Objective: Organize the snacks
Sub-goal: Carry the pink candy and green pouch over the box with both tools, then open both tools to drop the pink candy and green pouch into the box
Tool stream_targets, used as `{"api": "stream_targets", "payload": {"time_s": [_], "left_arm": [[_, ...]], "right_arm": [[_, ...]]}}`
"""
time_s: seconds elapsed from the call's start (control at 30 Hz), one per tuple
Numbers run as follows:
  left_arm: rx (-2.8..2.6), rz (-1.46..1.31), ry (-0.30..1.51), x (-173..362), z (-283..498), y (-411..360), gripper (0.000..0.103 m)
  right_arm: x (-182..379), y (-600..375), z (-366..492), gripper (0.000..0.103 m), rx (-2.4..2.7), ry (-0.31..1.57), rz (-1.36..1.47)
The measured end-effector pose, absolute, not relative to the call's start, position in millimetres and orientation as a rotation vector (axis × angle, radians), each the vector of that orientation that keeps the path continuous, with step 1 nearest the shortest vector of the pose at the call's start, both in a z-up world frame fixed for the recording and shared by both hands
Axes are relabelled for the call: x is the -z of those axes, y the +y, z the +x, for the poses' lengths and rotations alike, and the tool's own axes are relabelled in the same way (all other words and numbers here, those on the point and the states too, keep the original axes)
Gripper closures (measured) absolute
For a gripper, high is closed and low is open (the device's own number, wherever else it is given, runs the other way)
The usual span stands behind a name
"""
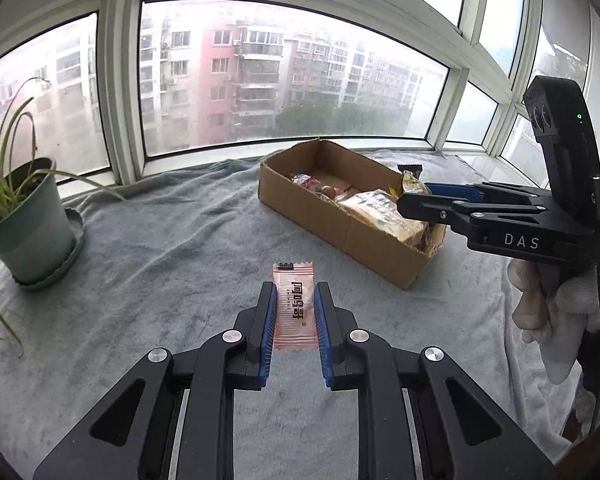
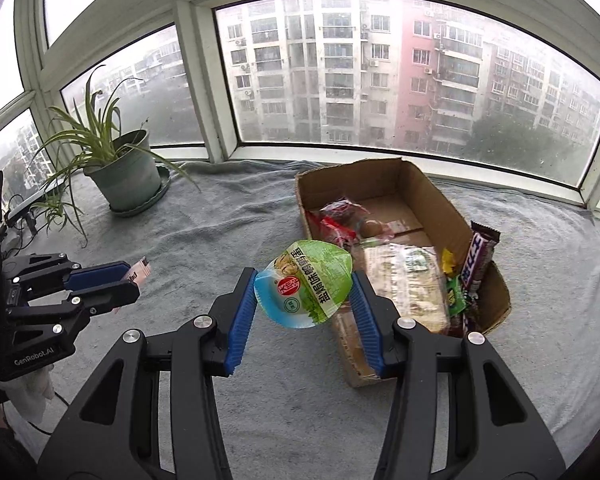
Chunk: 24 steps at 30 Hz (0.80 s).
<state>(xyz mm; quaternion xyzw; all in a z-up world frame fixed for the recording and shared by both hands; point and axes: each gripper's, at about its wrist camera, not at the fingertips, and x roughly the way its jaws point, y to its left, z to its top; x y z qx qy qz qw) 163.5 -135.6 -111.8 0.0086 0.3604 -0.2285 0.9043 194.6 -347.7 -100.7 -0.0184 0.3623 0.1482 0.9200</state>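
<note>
Two snacks are in the air right now, one in each gripper.

The left gripper [image 1: 296, 312] is squeezed nearly shut on a thin pink snack packet [image 1: 294, 304], mid-bottom of the left wrist pic. The packet stands up between the blue pads.

The right gripper [image 2: 304, 292] is about a third open and pinches a round green snack cup [image 2: 306, 282] by its sides, in the middle of the right wrist pic. The cup tilts w/ its lid facing the camera.

The cardboard box [image 2: 420, 188] sits on the grey blanket [image 2: 220, 216], right of center. It already has lots of snacks in it: a red bag [image 2: 338, 220], a big clear bread pack [image 2: 408, 280] & a dark candy bar [image 2: 478, 258] leaning on the right wall. So I think most of the job is done. What's left, prob, is dropping these two in the box. I see no loose snacks on the blanket.

The left wrist pic shows the gloved hand [image 1: 556, 300] that holds the right gripper, at the right edge. It hides most of the cup behind that gripper's fingers. The right wrist pic shows the cup's whole lid & deeper into the box. It shows only the tip of the pink packet, at the left. Both show the green plant pot [image 2: 126, 182] by the window.
</note>
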Motion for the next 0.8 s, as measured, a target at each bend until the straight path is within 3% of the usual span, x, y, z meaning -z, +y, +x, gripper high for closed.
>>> {"api": "stream_targets", "payload": {"time_s": [0.67, 0.73, 0.8], "left_arm": [[0.592, 0.054, 0.73, 105.8, 256.6, -240.5, 0.085], [0.6, 0.059, 0.729, 105.8, 259.1, -248.5, 0.085], [0.612, 0.067, 0.734, 105.3, 261.6, -255.0, 0.085]], "right_arm": [[129.1, -413.9, 236.5, 0.054, -0.167, 0.796, 0.0], [130.0, -415.5, 237.7, 0.051, -0.163, 0.795, -0.003], [129.9, -415.5, 238.2, 0.038, -0.151, 0.789, -0.008]]}}
